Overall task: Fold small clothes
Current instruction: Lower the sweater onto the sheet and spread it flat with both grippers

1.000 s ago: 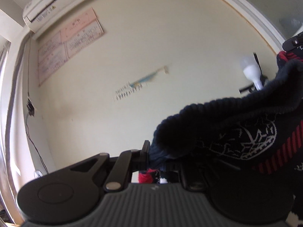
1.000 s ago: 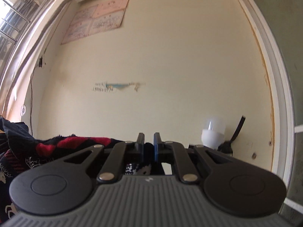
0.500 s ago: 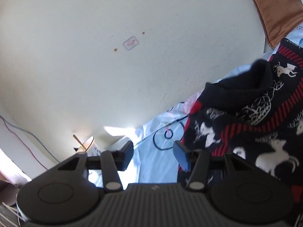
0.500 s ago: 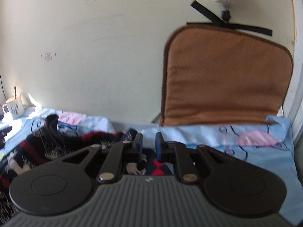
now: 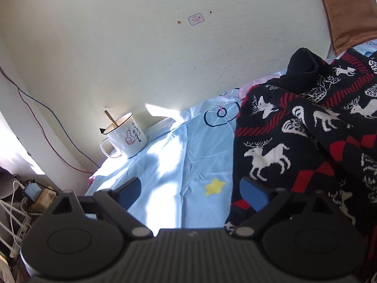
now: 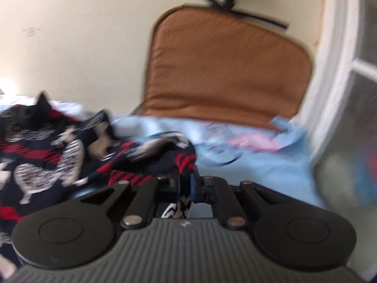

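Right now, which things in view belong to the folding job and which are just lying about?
Job:
- sweater, lying on the sheet
- left gripper, open, empty
- right gripper, shut on a sweater edge

Lying about:
- mug with stick
- brown cushion
- wall cables

The left wrist camera sits low behind the left gripper (image 5: 192, 193) and looks forward and somewhat down across the light blue sheet (image 5: 179, 162) toward the wall, close to the cloth, with the mug (image 5: 126, 136) at the wall's foot. The right wrist camera sits behind the right gripper (image 6: 185, 186), looking more level toward the brown cushion (image 6: 226, 70) against the wall; its picture is blurred. Both views share the patterned sweater (image 5: 306, 127) (image 6: 59, 151), the sheet and the cushion (image 5: 348, 9).
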Tool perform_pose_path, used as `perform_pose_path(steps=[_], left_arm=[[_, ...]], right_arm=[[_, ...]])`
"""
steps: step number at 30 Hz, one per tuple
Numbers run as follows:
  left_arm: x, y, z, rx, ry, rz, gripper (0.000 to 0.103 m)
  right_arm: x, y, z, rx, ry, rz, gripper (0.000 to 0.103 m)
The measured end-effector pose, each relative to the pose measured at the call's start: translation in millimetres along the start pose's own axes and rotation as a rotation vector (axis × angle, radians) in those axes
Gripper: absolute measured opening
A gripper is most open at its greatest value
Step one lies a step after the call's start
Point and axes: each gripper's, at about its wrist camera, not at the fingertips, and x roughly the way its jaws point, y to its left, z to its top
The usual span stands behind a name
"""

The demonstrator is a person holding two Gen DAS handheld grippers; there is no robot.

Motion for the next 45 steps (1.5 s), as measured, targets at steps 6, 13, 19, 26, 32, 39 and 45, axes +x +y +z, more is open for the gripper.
perform_pose_path(steps=[6,13,19,26,32,39,45], left_arm=[[-10,33,-20,-0.071,0.040,0.023,0.094],[-42,61,-39,-0.183,0.053,-0.077,0.094],[-52,61,-47,-0.295,0.119,-0.281,0.103],[-6,47,-36,-0.403,0.264,-0.426,0.008],[-7,143,-34,-0.544,0.116,0.049,0.008],[40,154,-33,-0.541,0.271,0.066,0.042],[-33,123,-40,-0.414,0.120,-0.059,0.050]], right_arm=[[-2,-61,0,0.156,0.093,-0.038,0.057],[-63,21,3,0.132,-0.005,0.312,0.056],[-106,126,14,-0.056,-0.068,0.627,0.059],[-112,184,-2,-0.038,-0.009,0.699,0.060],[-117,193,-16,-0.023,0.035,0.687,0.060],[-111,191,-17,0.004,0.093,0.705,0.060],[-123,142,-22,0.033,0.137,0.703,0.060]])
